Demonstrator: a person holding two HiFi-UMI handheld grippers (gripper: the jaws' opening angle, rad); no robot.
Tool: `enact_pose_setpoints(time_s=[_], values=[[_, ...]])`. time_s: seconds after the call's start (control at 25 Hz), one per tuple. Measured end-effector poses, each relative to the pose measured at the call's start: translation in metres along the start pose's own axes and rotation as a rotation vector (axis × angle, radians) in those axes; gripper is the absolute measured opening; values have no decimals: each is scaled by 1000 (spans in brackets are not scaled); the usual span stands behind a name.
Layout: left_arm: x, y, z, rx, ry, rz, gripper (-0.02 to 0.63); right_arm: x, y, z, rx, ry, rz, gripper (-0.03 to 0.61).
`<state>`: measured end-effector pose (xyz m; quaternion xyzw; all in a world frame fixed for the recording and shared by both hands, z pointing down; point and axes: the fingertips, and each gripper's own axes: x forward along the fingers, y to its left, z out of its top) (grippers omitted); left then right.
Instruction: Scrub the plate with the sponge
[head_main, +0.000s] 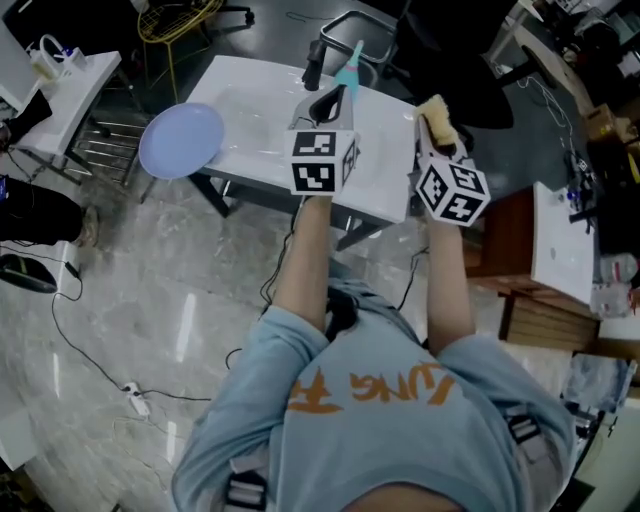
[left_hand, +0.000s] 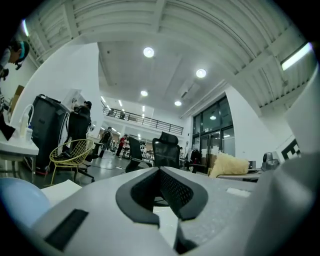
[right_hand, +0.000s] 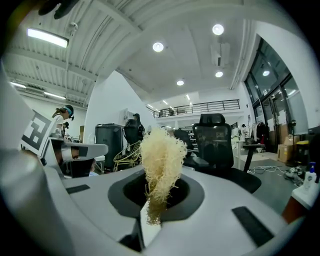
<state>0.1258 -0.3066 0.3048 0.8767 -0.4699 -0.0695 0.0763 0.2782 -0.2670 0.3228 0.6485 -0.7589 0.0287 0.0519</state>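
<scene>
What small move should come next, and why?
Probably carry the right gripper, with its sponge, leftward over the table toward the plate. The sponge is already clamped, yet the plate lies apart at the table's left edge, touched by neither gripper; the left gripper is shut and empty.

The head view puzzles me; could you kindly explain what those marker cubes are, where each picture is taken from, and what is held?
It comes from a camera on the head of a person, looking down at a white table. The person holds two tools, each with two jaws; the marker cubes are parts of those tools. The other two pictures come from cameras riding on them, looking along the jaws. The left gripper is shut and empty. The right gripper is shut on a fibrous yellow sponge. A pale blue plate lies at the table's left end, untouched.
</scene>
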Motion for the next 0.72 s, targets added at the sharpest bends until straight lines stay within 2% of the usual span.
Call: enact_pose_setpoints(time_s=[0.24,0.48,0.72], values=[[3,-1,-6,32,16,7,3,2,-3,-9,11,9,6,29],[4,8,-23,4,47,18,3,-3,-13,-17,25,10,-13,29],[6,14,-28,-36,33,38,3,0,-22,-16,1,17,-9,29]])
